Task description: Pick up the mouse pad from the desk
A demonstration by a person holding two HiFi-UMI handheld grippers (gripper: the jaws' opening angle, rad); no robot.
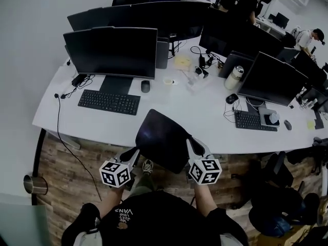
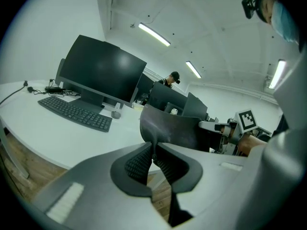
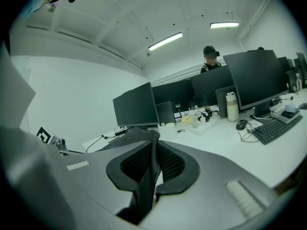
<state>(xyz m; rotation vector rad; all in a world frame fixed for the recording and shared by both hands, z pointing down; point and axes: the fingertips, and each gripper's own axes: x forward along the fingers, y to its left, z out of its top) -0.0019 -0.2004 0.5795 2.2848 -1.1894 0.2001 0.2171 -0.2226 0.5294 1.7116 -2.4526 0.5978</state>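
The black mouse pad (image 1: 163,139) hangs in the air over the front edge of the white desk (image 1: 169,111), held between both grippers. My left gripper (image 1: 134,154) is shut on the pad's left edge, and in the left gripper view the pad (image 2: 170,128) rises out of its shut jaws (image 2: 152,158). My right gripper (image 1: 191,148) is shut on the pad's right edge; in the right gripper view the pad's thin edge (image 3: 152,150) stands pinched between the jaws (image 3: 154,164). The pad sags and curves between the two grips.
On the desk stand several black monitors (image 1: 111,51), a keyboard (image 1: 108,102) with a mouse (image 1: 145,86), a second keyboard (image 1: 249,120), a bottle (image 1: 233,78) and cables. People (image 1: 246,1) stand at the far desks. Wood floor lies below, with a metal bin (image 1: 34,184) at left.
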